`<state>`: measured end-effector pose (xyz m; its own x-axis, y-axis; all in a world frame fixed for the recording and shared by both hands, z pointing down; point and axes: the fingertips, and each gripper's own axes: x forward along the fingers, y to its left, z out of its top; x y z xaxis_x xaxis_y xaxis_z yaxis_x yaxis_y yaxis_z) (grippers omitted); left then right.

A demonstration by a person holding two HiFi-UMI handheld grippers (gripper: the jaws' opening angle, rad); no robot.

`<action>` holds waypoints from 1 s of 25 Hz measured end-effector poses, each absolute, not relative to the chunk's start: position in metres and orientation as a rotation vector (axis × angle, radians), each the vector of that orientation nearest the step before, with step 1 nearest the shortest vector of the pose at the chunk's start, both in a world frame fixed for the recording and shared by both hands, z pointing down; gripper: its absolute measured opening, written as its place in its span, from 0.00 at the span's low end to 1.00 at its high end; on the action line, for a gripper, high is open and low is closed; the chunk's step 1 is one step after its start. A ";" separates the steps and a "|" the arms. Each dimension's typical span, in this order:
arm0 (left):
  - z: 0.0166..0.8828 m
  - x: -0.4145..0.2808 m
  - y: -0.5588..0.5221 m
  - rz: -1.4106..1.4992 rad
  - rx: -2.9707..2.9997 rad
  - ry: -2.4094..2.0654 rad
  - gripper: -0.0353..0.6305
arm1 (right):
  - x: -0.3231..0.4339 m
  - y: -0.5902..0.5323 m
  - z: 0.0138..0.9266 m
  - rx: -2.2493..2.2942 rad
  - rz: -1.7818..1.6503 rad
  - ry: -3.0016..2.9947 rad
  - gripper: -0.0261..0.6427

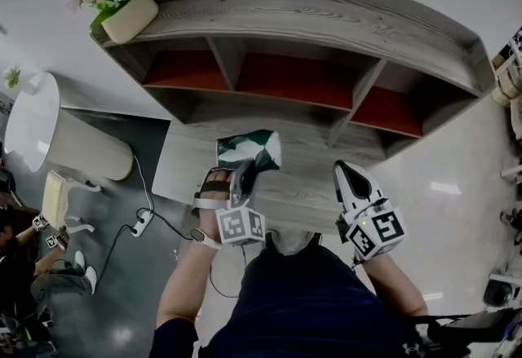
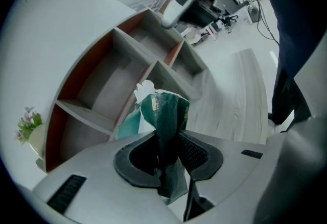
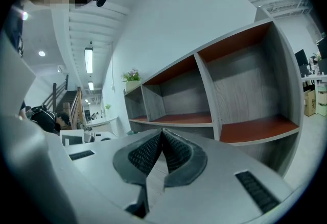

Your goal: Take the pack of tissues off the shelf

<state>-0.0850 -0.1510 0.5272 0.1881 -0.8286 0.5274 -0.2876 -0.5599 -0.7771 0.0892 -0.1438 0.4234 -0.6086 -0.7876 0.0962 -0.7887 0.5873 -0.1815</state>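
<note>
Head view: flowerpot (image 1: 130, 16) atop shelf (image 1: 326, 18), table (image 1: 31, 120) nearby

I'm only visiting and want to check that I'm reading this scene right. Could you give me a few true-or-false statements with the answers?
1. The left gripper is clamped on a green pack of tissues. True.
2. The right gripper holds a second pack. False: its jaws are closed together with nothing between them.
3. A potted plant stands on top of the shelf. True.
4. The pack lies inside a shelf compartment. False: it is out in front of the shelf, held in the left gripper.
</note>
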 end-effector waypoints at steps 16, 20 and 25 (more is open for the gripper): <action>0.689 -0.132 -0.190 -1.647 -2.056 1.116 0.22 | 0.110 -0.149 0.441 1.475 0.369 -2.689 0.06; 0.719 -0.125 -0.203 -1.689 -2.073 1.066 0.22 | 0.104 -0.151 0.448 1.467 0.387 -2.672 0.06; 0.749 -0.132 -0.224 -1.756 -2.079 1.060 0.22 | 0.097 -0.154 0.455 1.454 0.396 -2.651 0.06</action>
<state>-0.1316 -0.2237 0.7488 0.0254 -0.6423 0.7660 -0.3785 -0.7154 -0.5873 0.0971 -0.1539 0.4554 -0.5420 -0.8152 0.2040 -0.8393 0.5127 -0.1809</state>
